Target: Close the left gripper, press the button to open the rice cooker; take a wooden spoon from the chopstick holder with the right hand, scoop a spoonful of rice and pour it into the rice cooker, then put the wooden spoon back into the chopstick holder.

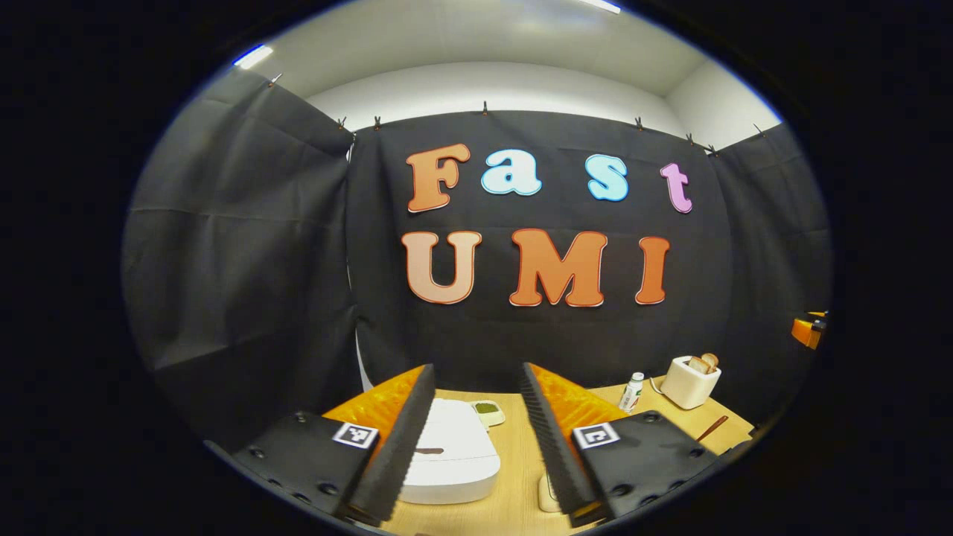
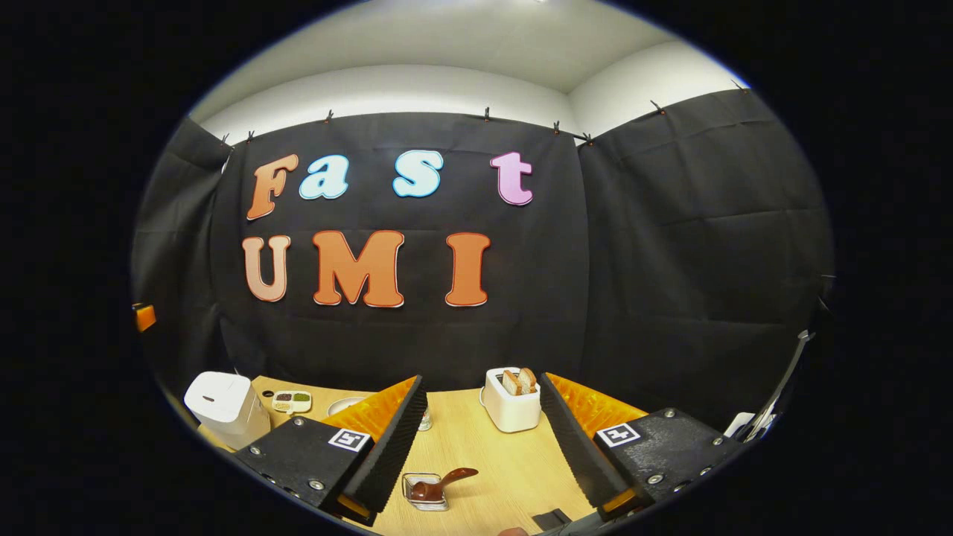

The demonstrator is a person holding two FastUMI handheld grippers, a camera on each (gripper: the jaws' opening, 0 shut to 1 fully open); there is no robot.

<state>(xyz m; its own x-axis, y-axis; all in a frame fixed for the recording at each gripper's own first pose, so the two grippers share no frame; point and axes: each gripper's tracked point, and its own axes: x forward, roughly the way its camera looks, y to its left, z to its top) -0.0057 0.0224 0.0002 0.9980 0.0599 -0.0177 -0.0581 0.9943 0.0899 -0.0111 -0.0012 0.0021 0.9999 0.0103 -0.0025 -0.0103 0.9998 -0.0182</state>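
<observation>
The white rice cooker stands on the wooden table with its lid down, just ahead of my left gripper and between its open fingers. Nothing is held. In the right gripper view the cooker sits at the far left. My right gripper is open and hangs above the table. Below it, a brown wooden spoon rests in a small wire chopstick holder, nearer the left finger. A pale bowl lies behind that finger, its contents hidden.
A white toaster with bread slices stands at the back of the table, also seen in the left gripper view as the toaster. A small dish with compartments sits beside the cooker. A small bottle stands left of the toaster.
</observation>
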